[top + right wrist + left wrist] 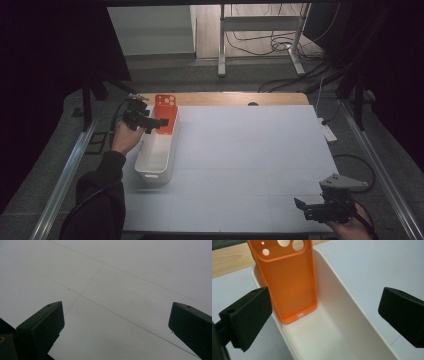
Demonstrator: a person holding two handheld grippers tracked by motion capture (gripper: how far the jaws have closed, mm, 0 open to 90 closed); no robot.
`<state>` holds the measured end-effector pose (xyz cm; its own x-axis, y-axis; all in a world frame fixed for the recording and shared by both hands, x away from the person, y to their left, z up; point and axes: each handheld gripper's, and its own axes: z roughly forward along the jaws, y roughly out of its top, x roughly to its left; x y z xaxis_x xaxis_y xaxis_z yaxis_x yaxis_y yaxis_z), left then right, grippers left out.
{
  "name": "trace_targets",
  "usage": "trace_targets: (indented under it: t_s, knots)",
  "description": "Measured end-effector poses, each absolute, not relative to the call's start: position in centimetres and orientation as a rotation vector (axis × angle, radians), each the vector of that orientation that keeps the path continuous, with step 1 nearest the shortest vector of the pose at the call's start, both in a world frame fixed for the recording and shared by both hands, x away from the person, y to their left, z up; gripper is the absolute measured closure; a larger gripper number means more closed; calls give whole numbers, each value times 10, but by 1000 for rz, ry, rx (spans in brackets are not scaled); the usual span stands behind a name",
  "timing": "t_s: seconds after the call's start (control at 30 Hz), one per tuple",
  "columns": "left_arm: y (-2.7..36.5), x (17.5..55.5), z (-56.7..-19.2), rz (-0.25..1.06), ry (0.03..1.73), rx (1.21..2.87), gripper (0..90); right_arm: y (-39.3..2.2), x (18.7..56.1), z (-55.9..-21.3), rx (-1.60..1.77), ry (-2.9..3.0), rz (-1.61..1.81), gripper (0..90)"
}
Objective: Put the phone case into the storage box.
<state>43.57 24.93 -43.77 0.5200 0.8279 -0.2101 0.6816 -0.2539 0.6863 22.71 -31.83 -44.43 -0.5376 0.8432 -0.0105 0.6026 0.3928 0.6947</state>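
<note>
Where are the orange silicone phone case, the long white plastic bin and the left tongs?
orange silicone phone case (pixel 289 287), left gripper view, inner back face.
long white plastic bin (pixel 155 177), high view, near end wall.
left tongs (pixel 159 124), high view, between the open fingertips.

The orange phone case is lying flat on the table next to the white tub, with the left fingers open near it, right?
Not quite: the phone case stands inside the white tub, leaning against its end wall, as the left gripper view shows. The left fingers are indeed open.
</note>
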Motion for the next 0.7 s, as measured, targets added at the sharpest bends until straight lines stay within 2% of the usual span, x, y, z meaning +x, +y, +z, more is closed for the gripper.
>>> trace_targets:
  t_s: [0.7]
  knots:
    - [239, 408, -433, 236, 1156, 2025, 9, -318, 227, -444, 1253, 2296, 915, 0]
